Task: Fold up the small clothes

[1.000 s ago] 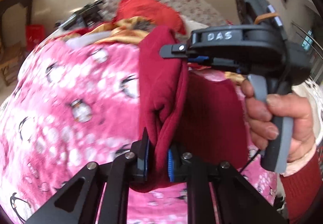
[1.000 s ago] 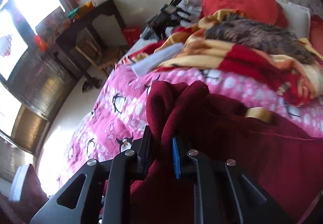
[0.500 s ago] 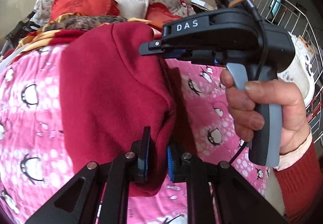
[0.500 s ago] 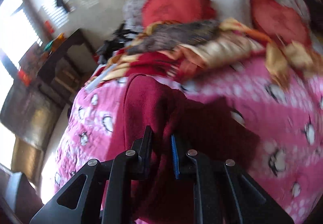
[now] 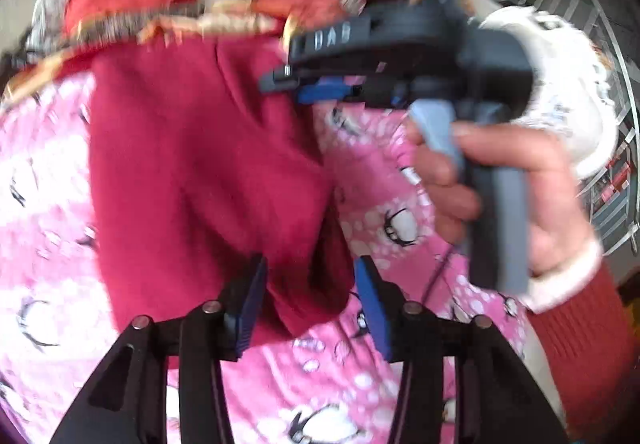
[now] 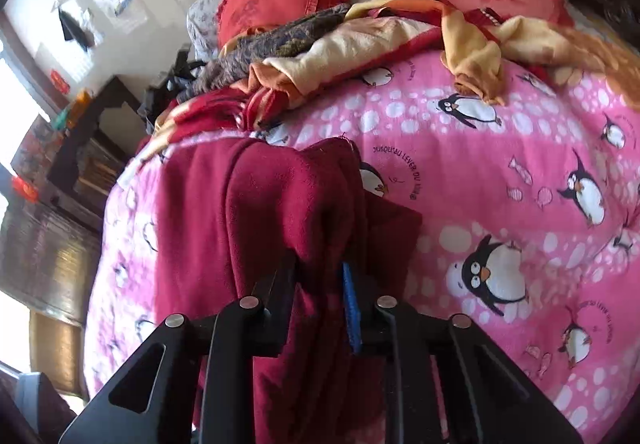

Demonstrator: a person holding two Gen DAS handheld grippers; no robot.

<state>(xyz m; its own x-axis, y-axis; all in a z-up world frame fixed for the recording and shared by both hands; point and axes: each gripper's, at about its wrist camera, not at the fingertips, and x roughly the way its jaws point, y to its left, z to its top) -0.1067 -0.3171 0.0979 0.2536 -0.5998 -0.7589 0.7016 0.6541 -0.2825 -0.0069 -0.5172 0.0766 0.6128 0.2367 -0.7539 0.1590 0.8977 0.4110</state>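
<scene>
Blurring smears most of the left wrist view, so the far pillows and the right gripper (image 5: 288, 77) read only as streaks, and its jaws cannot be judged there. The right wrist view is sharp: the right gripper (image 6: 320, 272) has its jaws pinched tight on a bunched fold of the dark red garment (image 6: 256, 211), whose near end drops out of sight under the fingers. The left gripper (image 5: 310, 284) stands wide open, its blue pads either side of the garment's (image 5: 200, 171) near edge, gripping nothing. The cloth lies on a pink penguin bedspread (image 6: 500, 163), with rumpled blankets (image 6: 360, 39) and red heart cushions (image 6: 276, 3) far off, a dark desk (image 6: 92, 123) at left.
</scene>
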